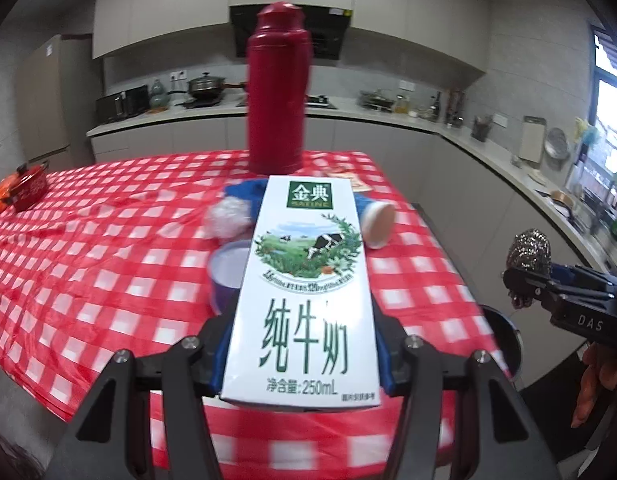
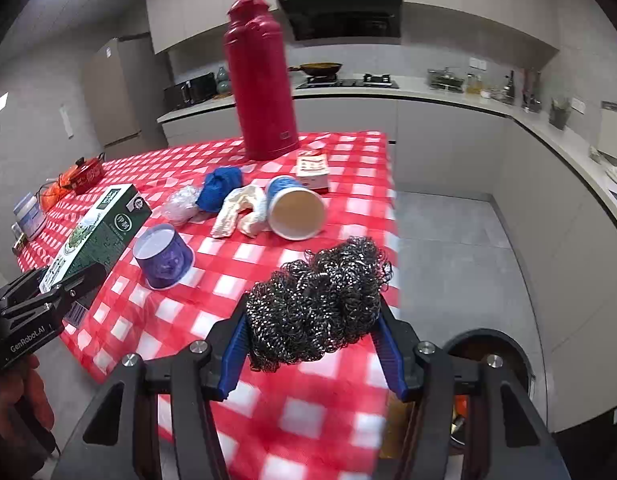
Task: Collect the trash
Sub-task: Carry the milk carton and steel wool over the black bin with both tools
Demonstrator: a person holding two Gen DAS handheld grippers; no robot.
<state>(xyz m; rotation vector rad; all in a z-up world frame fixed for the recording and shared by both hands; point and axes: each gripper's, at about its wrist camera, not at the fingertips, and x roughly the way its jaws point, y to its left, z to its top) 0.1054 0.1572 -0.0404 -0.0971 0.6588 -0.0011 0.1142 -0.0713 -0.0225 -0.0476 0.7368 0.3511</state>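
Note:
My left gripper [image 1: 304,352] is shut on a white milk carton [image 1: 306,284] with green print, held above the red checked table [image 1: 108,248]. From the right wrist view the same carton [image 2: 96,232] shows its green side at the left. My right gripper [image 2: 312,340] is shut on a dark steel-wool scourer [image 2: 320,300], which also shows at the right of the left wrist view [image 1: 528,256]. A round dark bin [image 2: 496,364] stands on the floor beside the table, below right of the scourer. More trash lies on the table: a purple cup [image 2: 164,256], a paper cup on its side [image 2: 296,208], a blue cloth [image 2: 220,188].
A tall red thermos [image 2: 260,80] stands at the table's far end, with a small carton [image 2: 314,170] beside it. A crumpled wrapper [image 2: 244,212] and clear plastic [image 2: 182,202] lie mid-table. A red pot [image 2: 86,172] sits at the far left. Kitchen counters [image 2: 448,94] run behind and along the right.

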